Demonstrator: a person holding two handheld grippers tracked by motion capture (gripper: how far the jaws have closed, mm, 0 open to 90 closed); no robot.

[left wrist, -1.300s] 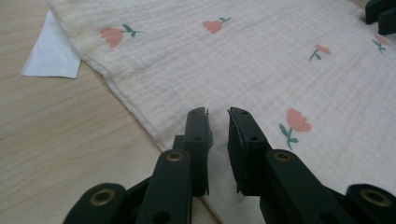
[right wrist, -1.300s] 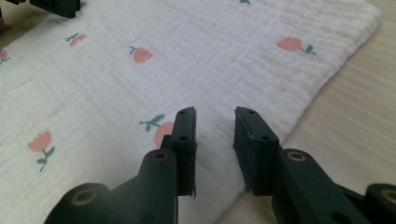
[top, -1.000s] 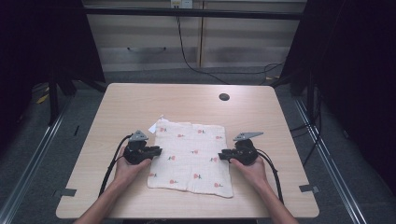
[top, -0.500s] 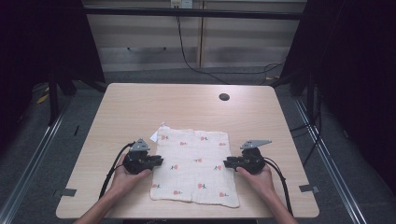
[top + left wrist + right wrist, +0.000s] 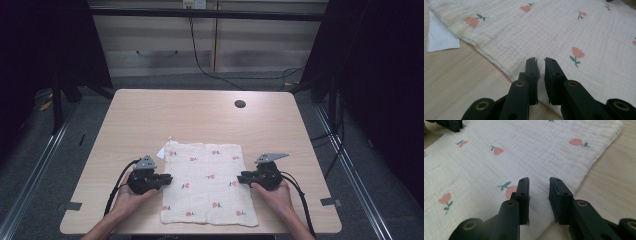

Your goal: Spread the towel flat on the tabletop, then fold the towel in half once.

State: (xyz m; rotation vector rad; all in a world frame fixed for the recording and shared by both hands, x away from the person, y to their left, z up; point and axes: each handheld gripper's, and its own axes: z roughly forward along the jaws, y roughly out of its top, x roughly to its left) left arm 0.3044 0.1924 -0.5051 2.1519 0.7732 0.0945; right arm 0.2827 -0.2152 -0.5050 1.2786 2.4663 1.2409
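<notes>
A cream cloth (image 5: 207, 184) printed with small pink flowers lies flat on the pale wooden bench (image 5: 200, 117), in its near half, roughly centred between the left and right edges. The cloth's near hem lies just inside the bench's near edge. A small white paper tag (image 5: 162, 151) pokes out from under the cloth's far left corner.

My left tool (image 5: 167, 178) sits at the cloth's left hem, about midway along it. Its jaws have just been closing and now stand almost together, a thin slit between them; they hover over the hem, and I cannot tell whether any fabric is caught.

My right tool (image 5: 242, 177) sits at the cloth's right hem, pointing inward. Its jaws are spread with a clear gap, cloth lying beneath them, nothing pinched.

The whole far half of the bench is bare wood except a dark round hole (image 5: 240, 104) near the far right corner. Bare strips run along both side edges.
</notes>
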